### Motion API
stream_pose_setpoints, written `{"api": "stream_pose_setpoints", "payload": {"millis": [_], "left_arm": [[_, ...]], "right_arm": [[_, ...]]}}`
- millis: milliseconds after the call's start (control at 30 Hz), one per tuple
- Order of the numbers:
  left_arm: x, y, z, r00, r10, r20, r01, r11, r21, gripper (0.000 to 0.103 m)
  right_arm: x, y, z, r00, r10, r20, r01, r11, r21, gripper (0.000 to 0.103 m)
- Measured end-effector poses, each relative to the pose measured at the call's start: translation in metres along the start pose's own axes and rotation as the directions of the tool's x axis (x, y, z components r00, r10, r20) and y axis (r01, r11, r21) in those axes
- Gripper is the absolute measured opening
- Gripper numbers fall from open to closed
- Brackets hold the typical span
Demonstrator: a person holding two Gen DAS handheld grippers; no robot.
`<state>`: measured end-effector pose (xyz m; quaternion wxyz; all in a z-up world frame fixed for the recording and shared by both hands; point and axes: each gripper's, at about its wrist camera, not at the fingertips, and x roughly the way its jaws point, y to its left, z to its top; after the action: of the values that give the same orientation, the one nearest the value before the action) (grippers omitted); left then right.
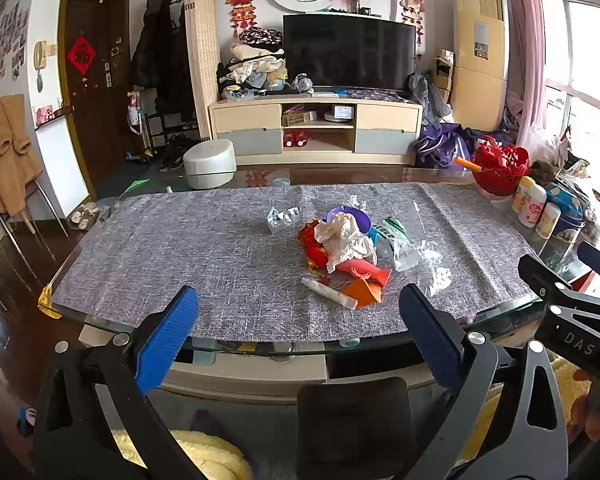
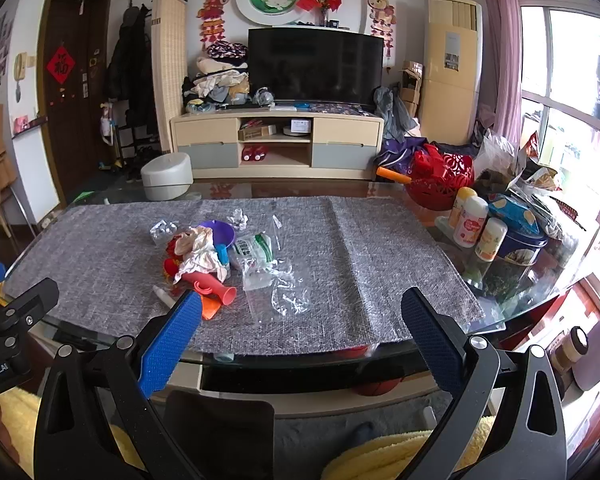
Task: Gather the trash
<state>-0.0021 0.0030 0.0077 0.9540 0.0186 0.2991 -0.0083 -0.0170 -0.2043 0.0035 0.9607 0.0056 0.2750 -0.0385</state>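
A pile of trash point(image 1: 346, 246) lies on the grey table mat point(image 1: 180, 248): crumpled white paper, red wrappers, a purple lid point(image 1: 354, 216), clear plastic bags point(image 1: 428, 264), crumpled foil point(image 1: 282, 219), a white tube point(image 1: 330, 293) and an orange piece point(image 1: 362, 292). The pile also shows in the right wrist view point(image 2: 208, 258). My left gripper point(image 1: 298, 304) is open and empty, held at the table's near edge, short of the pile. My right gripper point(image 2: 300, 308) is open and empty, at the near edge, to the right of the pile.
A red basket point(image 2: 440, 178), several bottles point(image 2: 470, 222), a blue tin point(image 2: 518, 244) and bags crowd the table's right end. The glass table edge point(image 1: 260, 346) runs just before the fingers. A dark chair back point(image 1: 354, 420) stands below. A TV cabinet point(image 1: 316, 128) is beyond.
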Motion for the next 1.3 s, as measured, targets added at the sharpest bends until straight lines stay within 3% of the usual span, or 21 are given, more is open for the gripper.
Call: {"api": "stream_pose_setpoints", "payload": {"millis": [1300], "left_arm": [[-0.0056,-0.0009,0.0021,1.000,-0.001,0.011,0.001,1.000,-0.008,0.095]], "right_arm": [[-0.0073,0.0022,0.0026,1.000,0.011,0.012,-0.011,1.000,0.004,0.100]]}}
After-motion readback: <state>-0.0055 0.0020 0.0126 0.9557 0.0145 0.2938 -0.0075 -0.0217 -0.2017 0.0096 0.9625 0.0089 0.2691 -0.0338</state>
